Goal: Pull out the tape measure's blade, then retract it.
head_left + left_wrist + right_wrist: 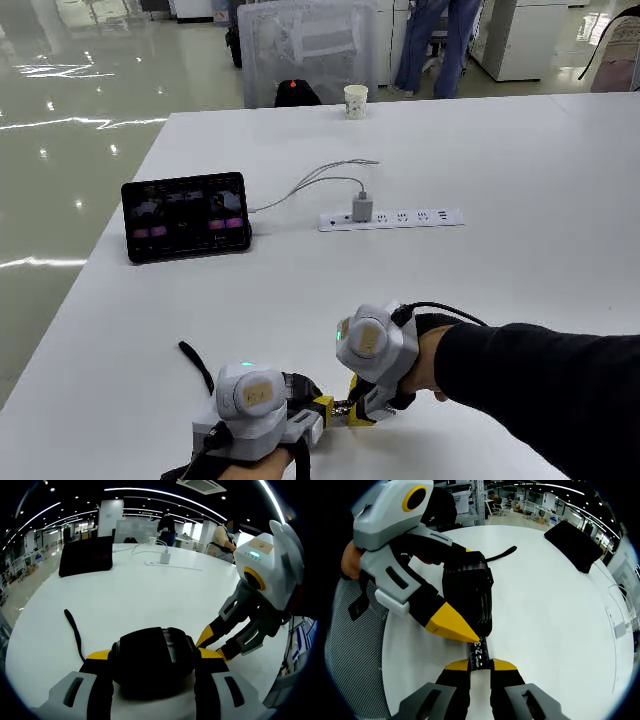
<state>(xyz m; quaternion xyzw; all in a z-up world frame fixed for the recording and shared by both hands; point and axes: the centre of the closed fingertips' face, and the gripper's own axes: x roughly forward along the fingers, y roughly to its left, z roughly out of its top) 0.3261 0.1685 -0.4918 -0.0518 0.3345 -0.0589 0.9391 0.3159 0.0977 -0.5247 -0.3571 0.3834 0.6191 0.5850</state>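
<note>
Right gripper [479, 666], wrist bent downward from a black sleeve [540, 375], pinches the short flat numbered blade [478, 651]. Left gripper [152, 656] clamps the rounded black tape measure [467, 590] near the smooth white table's [450, 300] front edge.

One white desk [500, 150] carries one black tape measure [467, 590], which has one numbered blade [478, 652] and one thin black strap [196, 365]. There are two grey-and-white handheld grippers with yellow-tipped jaws: one left gripper [154, 654] and one right gripper [480, 664]. Farther along the desk are one black tablet [186, 215], one white power strip [400, 217], one grey charger plug [362, 207] and one patterned paper cup [355, 100].
</note>
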